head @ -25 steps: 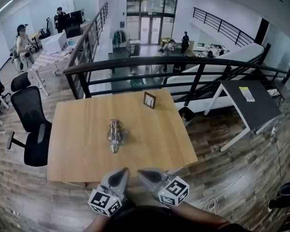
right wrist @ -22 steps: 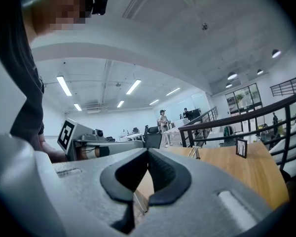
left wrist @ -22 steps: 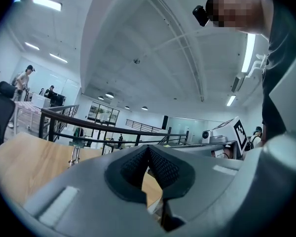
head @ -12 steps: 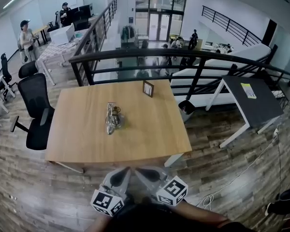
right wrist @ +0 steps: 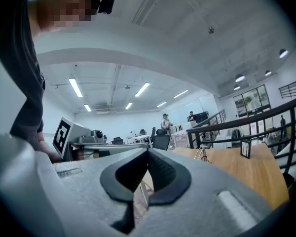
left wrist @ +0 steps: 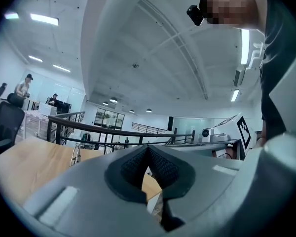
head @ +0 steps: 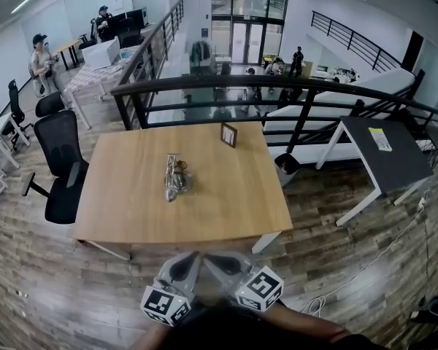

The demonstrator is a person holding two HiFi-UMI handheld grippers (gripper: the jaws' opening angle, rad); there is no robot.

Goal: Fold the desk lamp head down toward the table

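Note:
The metal desk lamp lies folded low on the wooden table, left of its middle. Both grippers hang side by side near my body, off the table's near edge and well short of the lamp. In the head view my left gripper and right gripper point toward the table, tips close together. Each has its jaws closed with nothing between them. The lamp shows small and far to the left in the left gripper view, where that gripper is shut. It shows again, lamp, right of my shut right gripper.
A small framed picture stands at the table's far edge. A black railing runs behind the table. A black office chair is at the left and a dark desk at the right. People stand far off at the back left.
The table and lamp have drawn away from me: both grippers pulled back off the table's near edge to over the wooden floor. Over the last half second little shifted.

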